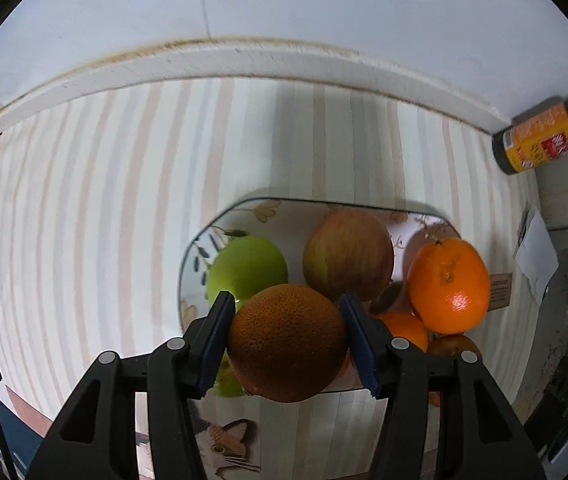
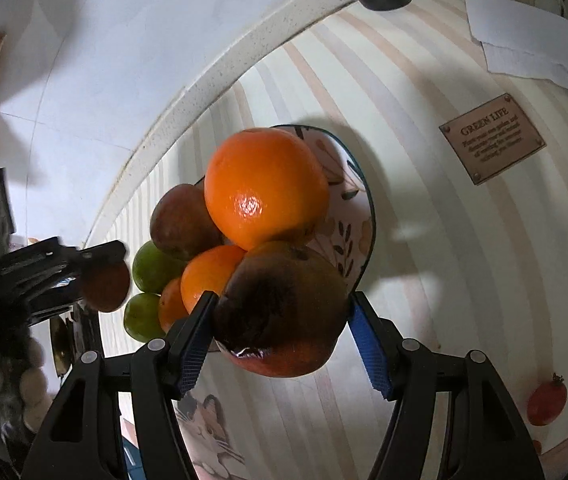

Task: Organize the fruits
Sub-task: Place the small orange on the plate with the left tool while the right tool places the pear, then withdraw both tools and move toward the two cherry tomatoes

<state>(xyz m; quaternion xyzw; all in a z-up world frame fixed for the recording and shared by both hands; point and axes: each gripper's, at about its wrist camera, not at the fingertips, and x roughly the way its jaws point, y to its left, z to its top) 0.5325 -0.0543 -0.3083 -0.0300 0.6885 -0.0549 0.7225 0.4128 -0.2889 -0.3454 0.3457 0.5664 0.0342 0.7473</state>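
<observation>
While each gripper is carrying one fruit above the plate, the listing is running outward from the pads.

Left gripper (image 1: 286,344): clamping a dull brownish orange (image 1: 286,344) across its widest girth, pads pressing at 9 and 3 o'clock. Pebbled rind, firm and fairly heavy by the look; likely gripping well at the equator, slipping if taken near the poles.

Right gripper (image 2: 280,332): closing on a mottled red apple (image 2: 280,312) with a dark bruised patch and split skin at 6 o'clock. Probably soft there; pressure is better staying on the sound flanks.

Plate (image 1: 268,210), floral, dark-rimmed, sitting on the striped tabletop (image 1: 84,220): holding a green apple (image 1: 248,266) at 9 o'clock, a red-green apple (image 1: 348,254) at centre, a glossy bright orange (image 1: 448,284) at 3 o'clock, smaller oranges beneath. Pile is looking crowded and apt to roll.

Beyond: sauce bottle (image 1: 544,138) at 2 o'clock; small red tomato (image 2: 546,400) lying apart on the tabletop.
</observation>
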